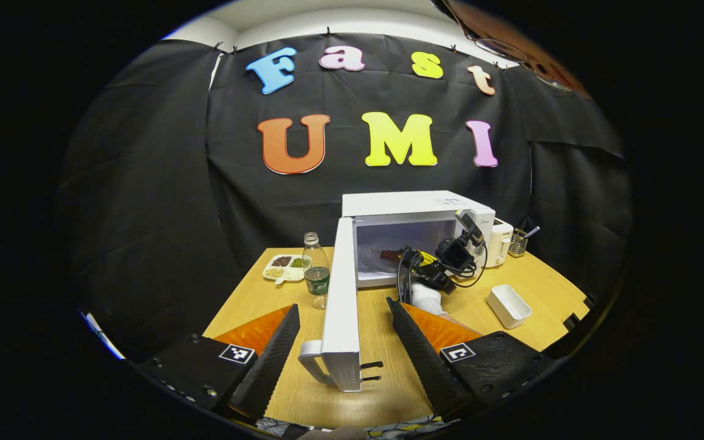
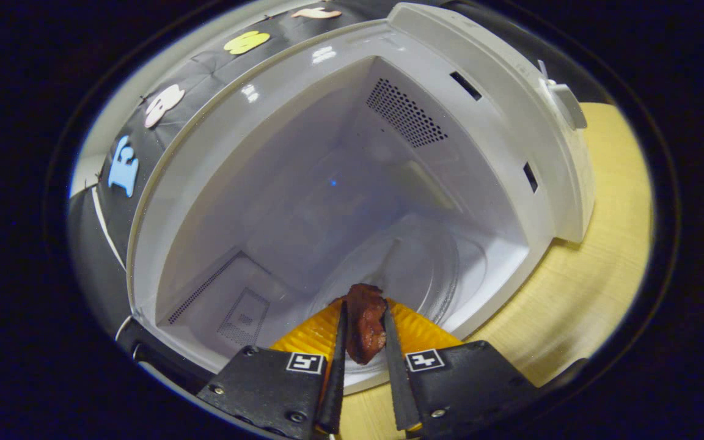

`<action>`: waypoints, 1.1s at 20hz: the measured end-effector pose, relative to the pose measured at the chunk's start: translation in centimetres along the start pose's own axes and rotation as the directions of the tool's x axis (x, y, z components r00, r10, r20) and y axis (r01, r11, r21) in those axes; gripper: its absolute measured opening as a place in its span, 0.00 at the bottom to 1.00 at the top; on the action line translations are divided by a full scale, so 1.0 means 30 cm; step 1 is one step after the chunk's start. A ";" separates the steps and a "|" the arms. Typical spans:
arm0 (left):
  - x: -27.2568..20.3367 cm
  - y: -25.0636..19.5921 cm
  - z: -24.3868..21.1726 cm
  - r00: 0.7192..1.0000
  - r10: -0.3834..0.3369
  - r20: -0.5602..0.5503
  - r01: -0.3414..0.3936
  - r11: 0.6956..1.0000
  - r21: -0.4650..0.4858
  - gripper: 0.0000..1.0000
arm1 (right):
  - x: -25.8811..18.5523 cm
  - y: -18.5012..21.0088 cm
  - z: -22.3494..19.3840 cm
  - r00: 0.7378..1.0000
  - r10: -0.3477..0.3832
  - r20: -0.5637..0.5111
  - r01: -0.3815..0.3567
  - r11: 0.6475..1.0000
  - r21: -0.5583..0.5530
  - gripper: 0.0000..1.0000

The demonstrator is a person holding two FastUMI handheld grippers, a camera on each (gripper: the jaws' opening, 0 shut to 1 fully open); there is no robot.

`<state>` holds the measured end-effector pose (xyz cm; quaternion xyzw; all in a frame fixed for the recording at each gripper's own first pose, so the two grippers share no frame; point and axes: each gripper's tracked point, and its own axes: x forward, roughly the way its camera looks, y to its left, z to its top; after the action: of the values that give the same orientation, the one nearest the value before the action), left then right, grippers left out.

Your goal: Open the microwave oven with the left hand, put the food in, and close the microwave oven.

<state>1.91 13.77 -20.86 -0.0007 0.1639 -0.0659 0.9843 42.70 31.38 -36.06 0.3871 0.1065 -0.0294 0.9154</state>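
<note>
Right gripper view, right gripper (image 2: 361,333) clamped on food (image 2: 364,321), inside microwave oven (image 2: 340,183).

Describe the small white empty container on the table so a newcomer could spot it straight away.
Start at the white microwave standing open at the back of the wooden table. Look to the side with the white toaster, then come forward toward the table's front edge: the white container sits there alone. It is a plain, open, empty rectangular tub, unlike the divided plate of beans beside the bottle.

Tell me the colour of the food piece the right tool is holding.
Dark reddish-brown, glossy: the food piece, seen best in the right gripper view, between the right tool fingers.
</note>
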 end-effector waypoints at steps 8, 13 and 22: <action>0.000 -0.021 0.012 1.000 -0.002 0.010 0.002 1.000 0.006 0.94 | -0.036 -0.038 0.047 0.999 -0.039 0.016 0.041 0.990 -0.135 0.66; -0.005 -0.009 0.060 0.999 0.010 0.050 -0.012 0.999 0.034 0.94 | -0.162 -0.053 0.077 0.998 -0.052 -0.037 0.040 0.960 -0.277 0.86; -0.058 0.128 0.169 0.987 0.101 0.125 -0.106 0.994 0.034 0.94 | -0.663 -0.157 0.301 0.987 -0.076 -0.142 -0.007 0.861 -0.509 1.00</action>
<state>2.42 17.70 -15.59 0.0238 0.1016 -0.0179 0.9944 24.21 21.07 -28.93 0.1315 0.1894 0.0138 0.9730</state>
